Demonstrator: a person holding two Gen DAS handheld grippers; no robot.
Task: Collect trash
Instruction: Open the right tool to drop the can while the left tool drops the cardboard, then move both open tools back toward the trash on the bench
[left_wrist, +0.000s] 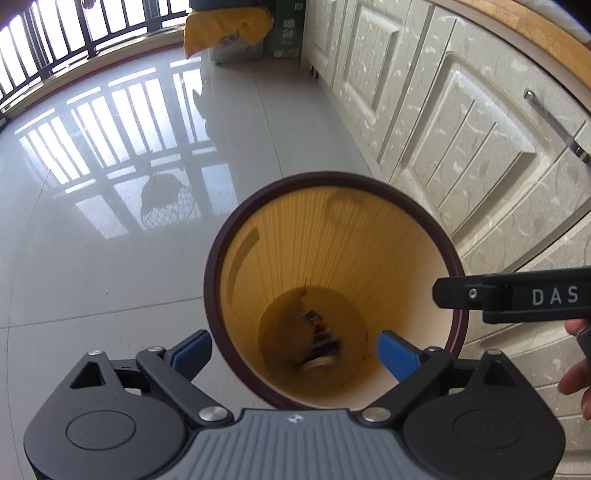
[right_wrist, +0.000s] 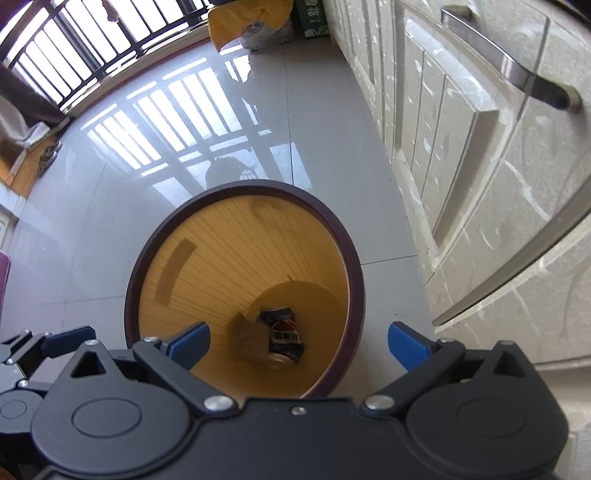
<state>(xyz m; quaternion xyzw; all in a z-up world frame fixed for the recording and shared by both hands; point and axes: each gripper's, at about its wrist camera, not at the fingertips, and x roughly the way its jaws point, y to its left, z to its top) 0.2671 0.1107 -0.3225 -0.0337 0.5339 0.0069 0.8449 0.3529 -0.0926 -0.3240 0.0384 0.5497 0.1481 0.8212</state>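
A round trash bin with a dark brown rim (left_wrist: 221, 236) (right_wrist: 332, 221) and a yellow ribbed inside stands on the tiled floor next to the cabinets. At its bottom lie a crushed blue drink can (right_wrist: 284, 338) (left_wrist: 323, 341) and a piece of brown paper (right_wrist: 249, 338) (left_wrist: 291, 332). My left gripper (left_wrist: 293, 349) hangs open and empty over the bin's mouth. My right gripper (right_wrist: 298, 343) is open and empty above the bin too. Part of the right gripper (left_wrist: 513, 295) shows at the right in the left wrist view, and the left gripper (right_wrist: 51, 345) at the far left in the right wrist view.
White patterned cabinet doors (left_wrist: 461, 122) (right_wrist: 480, 147) with metal handles (right_wrist: 517, 74) run along the right. A glossy grey tile floor (left_wrist: 110, 258) spreads left. A yellow bag and green boxes (left_wrist: 229, 33) sit at the far wall under a barred window (left_wrist: 44, 44).
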